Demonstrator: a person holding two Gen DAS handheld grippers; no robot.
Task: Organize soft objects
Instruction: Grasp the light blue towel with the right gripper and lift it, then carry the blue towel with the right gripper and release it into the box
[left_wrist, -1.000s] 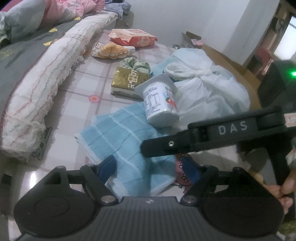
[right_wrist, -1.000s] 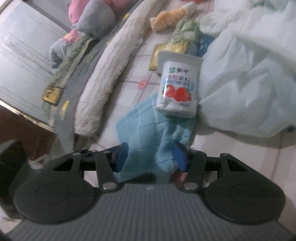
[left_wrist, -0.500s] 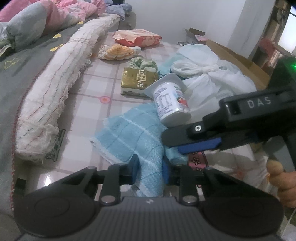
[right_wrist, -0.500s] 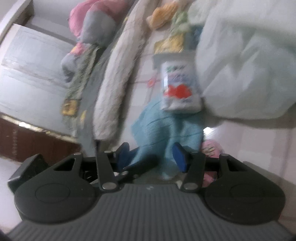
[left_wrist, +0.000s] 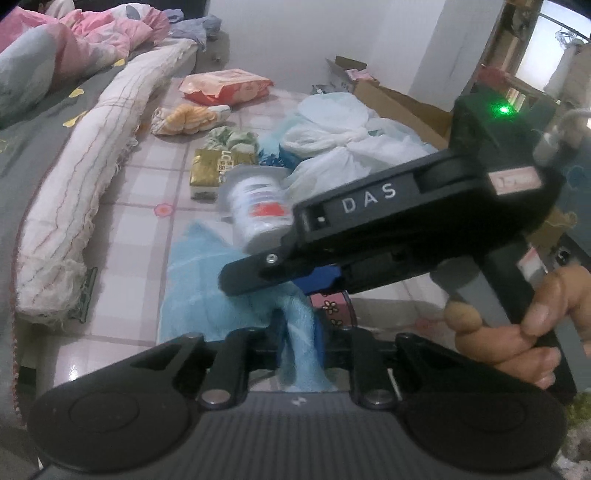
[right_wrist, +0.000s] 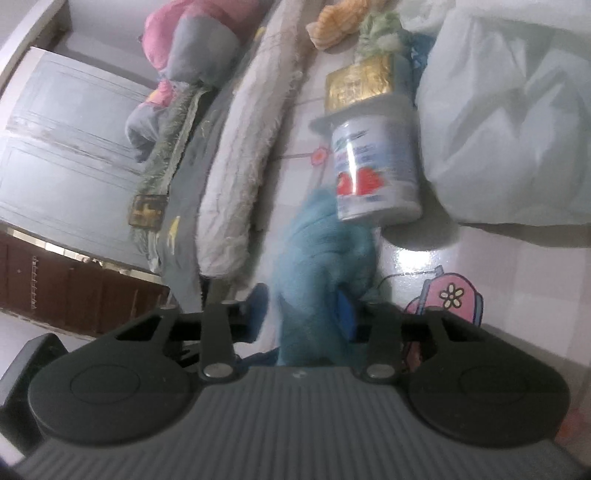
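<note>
A light blue towel (left_wrist: 207, 280) lies partly on the tiled floor, and its near edge is pulled up into a ridge. My left gripper (left_wrist: 299, 332) is shut on that raised fold. My right gripper (left_wrist: 258, 273) reaches across from the right, with a hand (left_wrist: 517, 332) on its handle. In the right wrist view the towel (right_wrist: 317, 251) is bunched between the blue pads (right_wrist: 345, 310). The jaws of my right gripper (right_wrist: 303, 310) are closing and press on the cloth. A yogurt cup (left_wrist: 258, 210) lies on its side at the towel's far edge.
A gold packet (left_wrist: 214, 170), green cloth (left_wrist: 232, 138), orange cloth (left_wrist: 184, 118) and a pink pack (left_wrist: 225, 86) lie further back. A white plastic bag (left_wrist: 351, 147) fills the right. A rolled white blanket (left_wrist: 74, 195) runs along the left. A cardboard box (left_wrist: 399, 103) stands beyond.
Both grippers have shut on the blue towel, the left one first. The towel's near edge has bunched up off the floor. The right gripper has come closer across the left view.
</note>
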